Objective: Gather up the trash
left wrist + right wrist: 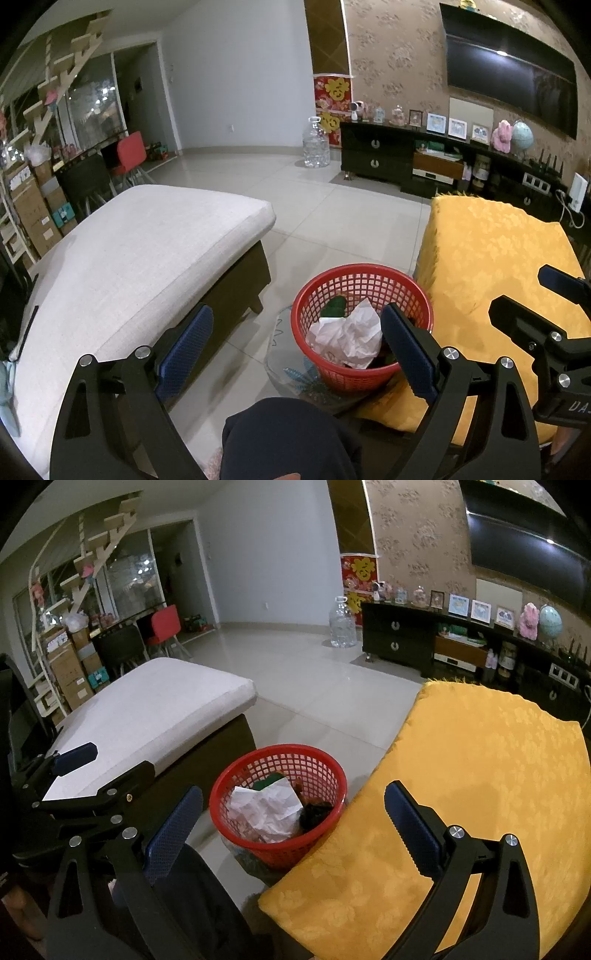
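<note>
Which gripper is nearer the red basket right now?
Left, though only slightly. The left gripper hangs beside the red basket, toward the sofa; the right gripper sits over the yellow cushion. Both jaws open.

Both wrist cameras look forward and downward, close over a red basket (360, 325) ahead of their jaws. Both views share it, the white cushion (155, 716) and the yellow cloth (480, 775).

Ahead of the left claw (297, 349), between its spread fingers: red basket (364, 284), mouth unobstructed from above, part filled with crumpled paper (351, 338). Hemmed left by the white cushioned bench (140, 251), right by the yellow-covered desk (491, 251), touching the basket's rim. Beyond, bare tiled floor (332, 206) up to the water jug (316, 142). Just right, over the yellow cloth, the right claw (293, 821), also gaping.
</note>
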Tool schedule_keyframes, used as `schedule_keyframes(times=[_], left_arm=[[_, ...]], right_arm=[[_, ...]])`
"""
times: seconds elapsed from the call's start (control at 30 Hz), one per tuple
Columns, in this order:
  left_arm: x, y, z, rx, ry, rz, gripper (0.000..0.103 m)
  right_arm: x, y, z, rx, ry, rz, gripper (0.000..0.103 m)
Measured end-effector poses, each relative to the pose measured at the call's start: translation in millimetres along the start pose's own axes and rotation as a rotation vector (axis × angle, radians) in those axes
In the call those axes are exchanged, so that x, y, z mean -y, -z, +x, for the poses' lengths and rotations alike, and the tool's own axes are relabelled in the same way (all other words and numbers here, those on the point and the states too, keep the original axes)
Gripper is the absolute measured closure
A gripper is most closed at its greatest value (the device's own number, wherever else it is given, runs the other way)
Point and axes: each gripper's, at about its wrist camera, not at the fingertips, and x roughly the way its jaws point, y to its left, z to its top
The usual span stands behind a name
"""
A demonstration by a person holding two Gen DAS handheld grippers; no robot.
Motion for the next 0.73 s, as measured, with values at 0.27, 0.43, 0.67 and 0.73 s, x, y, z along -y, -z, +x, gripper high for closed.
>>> schedule_keyframes(times=[0.27,0.43,0.67,0.73], left_arm=[[1.3,3.2,1.4,-0.002,0.000,0.006,0.014],[5.1,4.2,4.1,-0.008,0.009,0.019,0.014],[22.9,3.9,21.6,-0.088,0.046,0.060,0.014],[31.0,4.8,25.3,-0.102,0.048,0.080,0.014]], right_arm=[[-0.6,12.2,5.6,-0.020,0.003,0.019,0.007],[7.3,20.1,3.4,-0.032,0.015,0.040,0.007],[105.2,43.7,-19.4,-0.057,0.200,0.160,0.007],[149.2,58.2,-31.8,-0.089,0.292,0.223,0.007]])
